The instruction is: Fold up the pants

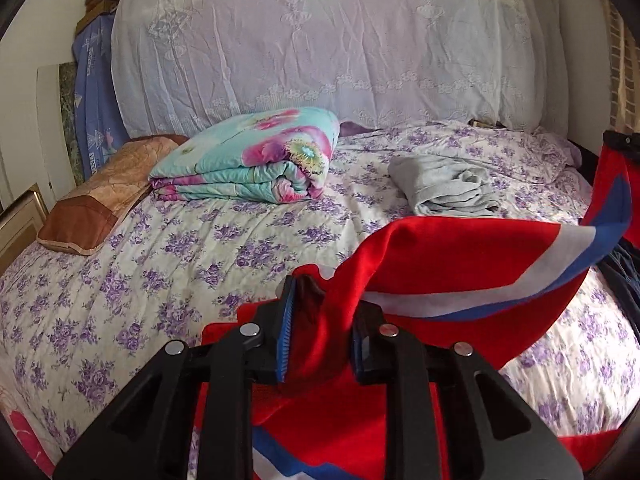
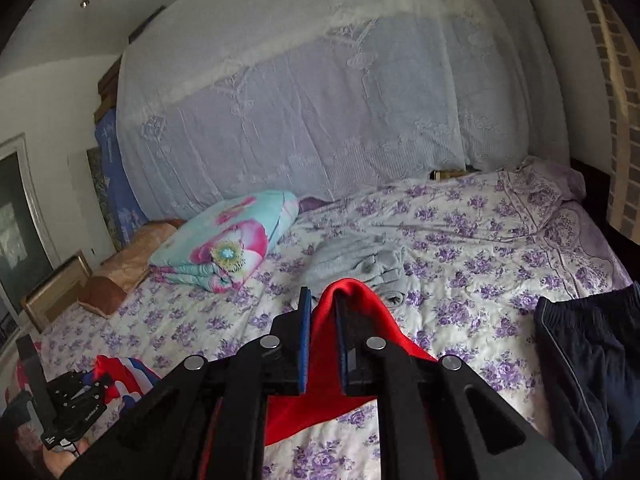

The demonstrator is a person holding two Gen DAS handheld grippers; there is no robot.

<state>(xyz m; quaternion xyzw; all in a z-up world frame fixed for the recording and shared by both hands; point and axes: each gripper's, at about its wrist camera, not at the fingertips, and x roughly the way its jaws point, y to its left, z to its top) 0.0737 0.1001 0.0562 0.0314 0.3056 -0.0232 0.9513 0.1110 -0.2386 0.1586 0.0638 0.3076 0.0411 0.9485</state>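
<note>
Left claw (image 1: 320, 328): narrow gap, blue pads clamped on a bunched fold of the red pants (image 1: 460, 276), which hang lifted above the bed (image 1: 160, 264), the white-and-blue stripe running off to the right. Right claw (image 2: 322, 340): likewise narrow, gripping a red edge of the same garment. Farther back lie a grey garment (image 1: 444, 188), a folded floral quilt (image 1: 248, 160) and, at right, dark blue pants (image 2: 588, 364).

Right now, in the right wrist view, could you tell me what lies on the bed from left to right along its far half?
Brown pillow → folded floral quilt → crumpled grey garment → lilac pillow.
</note>
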